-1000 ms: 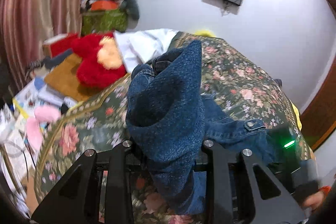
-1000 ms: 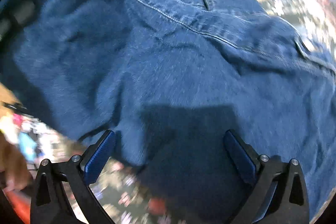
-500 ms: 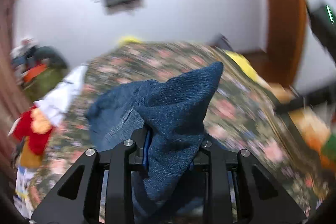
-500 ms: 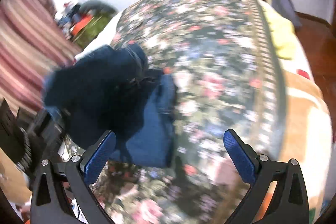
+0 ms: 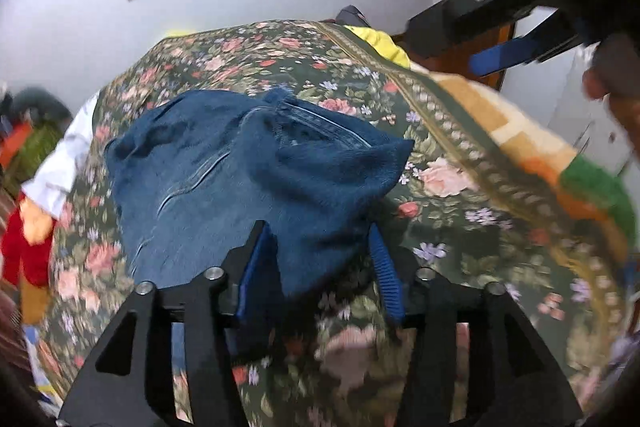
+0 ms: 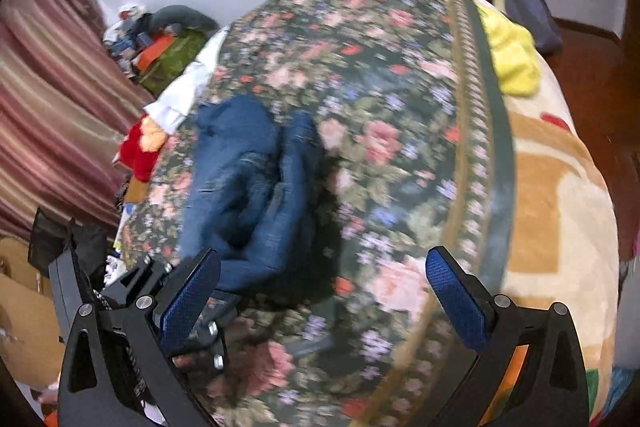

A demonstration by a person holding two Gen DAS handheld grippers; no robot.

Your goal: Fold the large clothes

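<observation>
Denim garment (image 5: 240,179), carried down onto the floral bedspread (image 5: 440,131): our left hand-held gripper (image 5: 320,267) is opening around its corner, right hand-held gripper (image 6: 324,291) gaping empty; loose fold risks springing undone.

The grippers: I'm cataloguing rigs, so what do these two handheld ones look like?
Both are built alike. The left gripper has a black frame with triangular cut-outs, silver bolt heads and two fingers faced with ribbed blue pads. The right gripper shows the same black frame, silver bolts and textured blue pads on its fingers. No cables or sleeves are visible.
</observation>
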